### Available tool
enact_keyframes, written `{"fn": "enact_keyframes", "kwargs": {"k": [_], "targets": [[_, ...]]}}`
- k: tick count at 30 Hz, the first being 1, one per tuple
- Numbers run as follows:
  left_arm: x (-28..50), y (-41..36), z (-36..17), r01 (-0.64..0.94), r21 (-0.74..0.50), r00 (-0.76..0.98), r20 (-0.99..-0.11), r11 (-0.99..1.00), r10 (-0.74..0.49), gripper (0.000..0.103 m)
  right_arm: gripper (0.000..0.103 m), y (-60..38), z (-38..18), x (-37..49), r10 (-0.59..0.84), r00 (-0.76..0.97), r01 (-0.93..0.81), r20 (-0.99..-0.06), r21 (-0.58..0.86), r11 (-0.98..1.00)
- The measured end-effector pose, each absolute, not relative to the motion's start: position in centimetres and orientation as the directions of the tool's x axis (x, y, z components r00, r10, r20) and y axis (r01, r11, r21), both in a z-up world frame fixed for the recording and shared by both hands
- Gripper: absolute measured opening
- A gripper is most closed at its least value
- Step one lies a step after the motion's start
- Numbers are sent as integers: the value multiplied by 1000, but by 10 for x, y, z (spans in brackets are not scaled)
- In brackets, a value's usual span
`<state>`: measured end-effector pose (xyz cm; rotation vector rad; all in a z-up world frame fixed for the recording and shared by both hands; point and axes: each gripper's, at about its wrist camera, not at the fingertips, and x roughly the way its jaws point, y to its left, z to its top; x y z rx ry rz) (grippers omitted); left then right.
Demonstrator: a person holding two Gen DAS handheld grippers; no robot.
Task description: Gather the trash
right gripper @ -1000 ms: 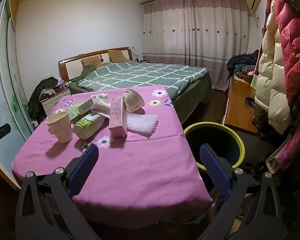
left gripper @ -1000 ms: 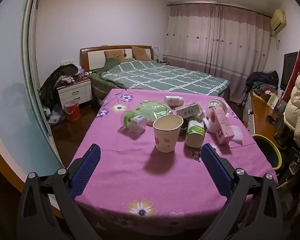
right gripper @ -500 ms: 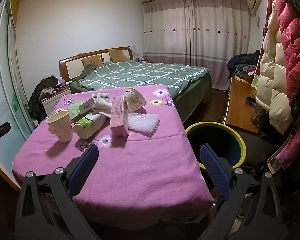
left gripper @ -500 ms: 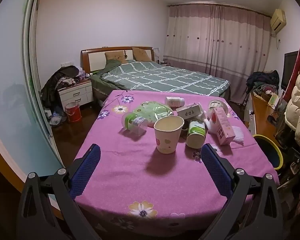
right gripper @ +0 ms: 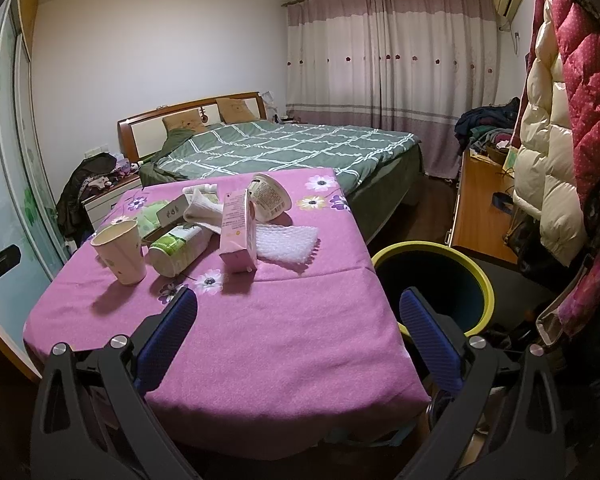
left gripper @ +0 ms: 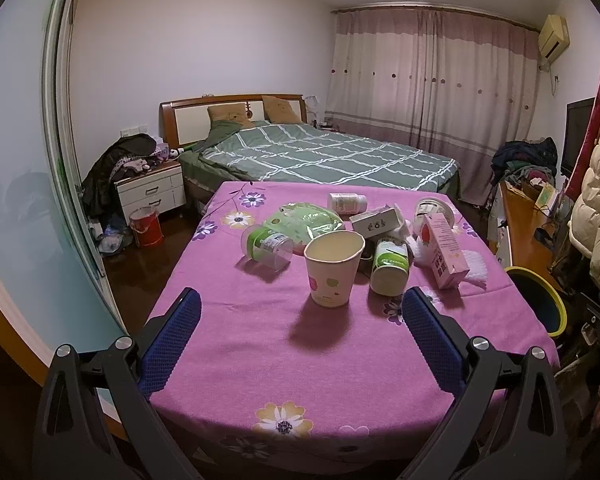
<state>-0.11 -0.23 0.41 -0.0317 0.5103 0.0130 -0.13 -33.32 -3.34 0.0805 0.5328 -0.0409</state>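
Hovering short of worktop [left gripper: 340, 368]: left gripper [left gripper: 300, 320] faces paper cup [left gripper: 332, 270], right gripper [right gripper: 298, 318] beside bin [right gripper: 432, 280]; both jaws spread, empty. Trash heaped mid-worktop, bin at edge for easy drops.

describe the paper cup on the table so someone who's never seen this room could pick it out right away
Find the table with the purple flowered cloth at the foot of the green bed. The paper cup stands at the near edge of the clutter there. It is the only upright, open-topped item, cream with small coloured spots, while the green-labelled containers beside it lie on their sides.
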Motion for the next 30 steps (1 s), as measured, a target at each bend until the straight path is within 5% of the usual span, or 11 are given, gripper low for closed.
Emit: {"fn": "enact_keyframes", "kwargs": {"k": [30], "targets": [[-1, -4, 4, -21, -19, 872, -489, 1000, 8, 99, 97, -336, -36, 2, -10, 859, 59, -512, 80, 995]]}}
